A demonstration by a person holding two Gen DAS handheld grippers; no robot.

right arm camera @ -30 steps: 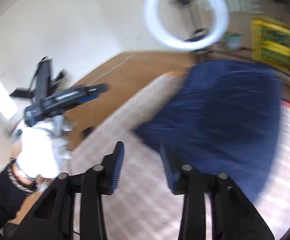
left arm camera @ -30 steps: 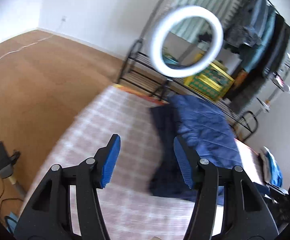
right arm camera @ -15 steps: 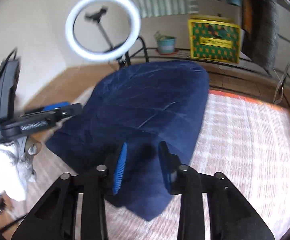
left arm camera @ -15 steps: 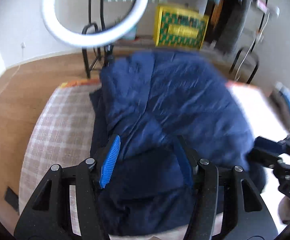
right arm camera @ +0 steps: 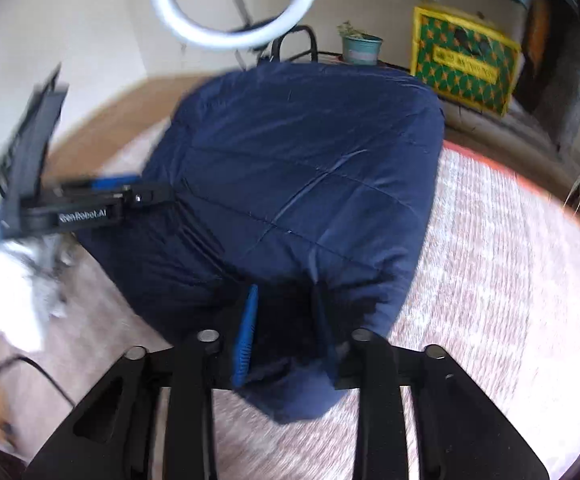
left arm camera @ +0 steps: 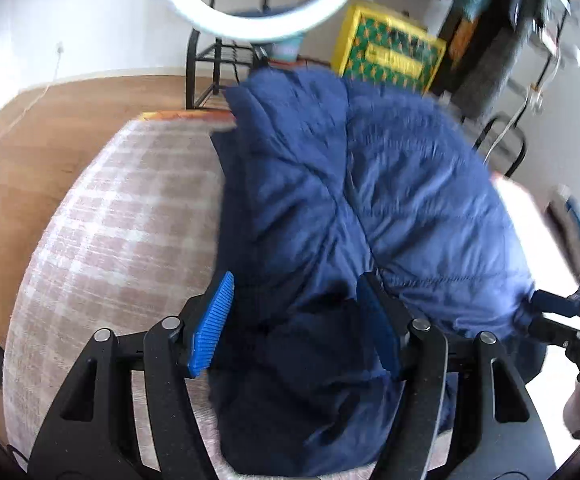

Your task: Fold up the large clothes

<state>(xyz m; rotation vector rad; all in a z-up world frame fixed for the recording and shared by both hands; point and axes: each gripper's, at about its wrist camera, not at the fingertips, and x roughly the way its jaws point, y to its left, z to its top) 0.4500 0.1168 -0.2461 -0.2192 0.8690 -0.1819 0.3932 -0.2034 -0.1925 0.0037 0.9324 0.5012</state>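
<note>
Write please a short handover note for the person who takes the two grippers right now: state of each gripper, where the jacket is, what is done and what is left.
Left gripper: open, fingers on either side of the near edge of the jacket, not yet closed.
Right gripper: jaws partly closed with jacket fabric between them; whether it grips firmly I cannot tell.
Jacket: navy, quilted, bunched on the checked cloth, far end by the ring light.
Done: both grippers are at the near edge.
Left: probably close the left, then fold and flatten; no neat fold shows yet.
</note>
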